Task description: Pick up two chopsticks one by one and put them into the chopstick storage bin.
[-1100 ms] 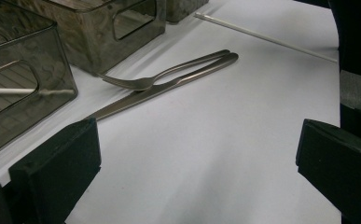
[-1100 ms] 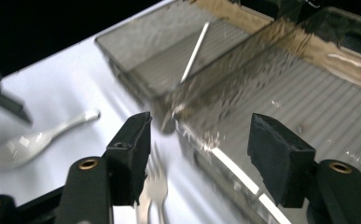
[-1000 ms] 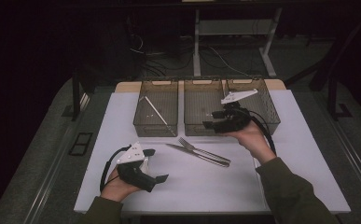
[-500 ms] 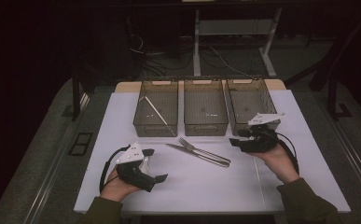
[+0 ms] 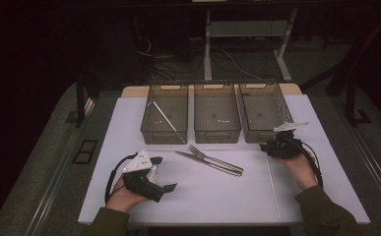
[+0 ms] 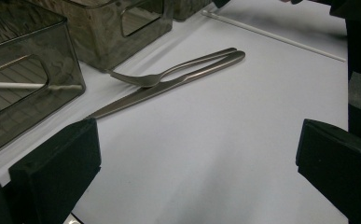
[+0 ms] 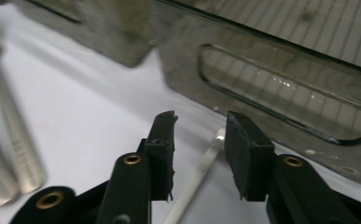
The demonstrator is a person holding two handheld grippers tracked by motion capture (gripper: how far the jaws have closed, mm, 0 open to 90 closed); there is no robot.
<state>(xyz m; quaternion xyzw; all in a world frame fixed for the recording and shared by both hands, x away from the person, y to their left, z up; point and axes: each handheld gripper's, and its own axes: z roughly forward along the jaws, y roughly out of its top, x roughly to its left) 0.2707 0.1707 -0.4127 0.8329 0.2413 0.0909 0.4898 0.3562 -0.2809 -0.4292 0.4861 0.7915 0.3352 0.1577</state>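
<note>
Now my right gripper [image 7: 199, 154] has just been closing its fingers [image 7: 162, 154]; they stand narrow around a thin white stick [image 7: 194, 179], not pressing it. Just beyond is a grey bin [image 7: 281, 70]. My left gripper [image 6: 197, 168] rests wide open, fork [image 6: 169, 74] and knife [image 6: 164, 88] ahead.

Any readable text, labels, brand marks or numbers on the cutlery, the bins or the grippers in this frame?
None can be read.
Cutlery handle in the right gripper view: faint stamped marks, too blurred to read.
Three bins: no labels seen.
Left gripper and right gripper: no lettering seen.
Fork and knife: no legible marks.
</note>
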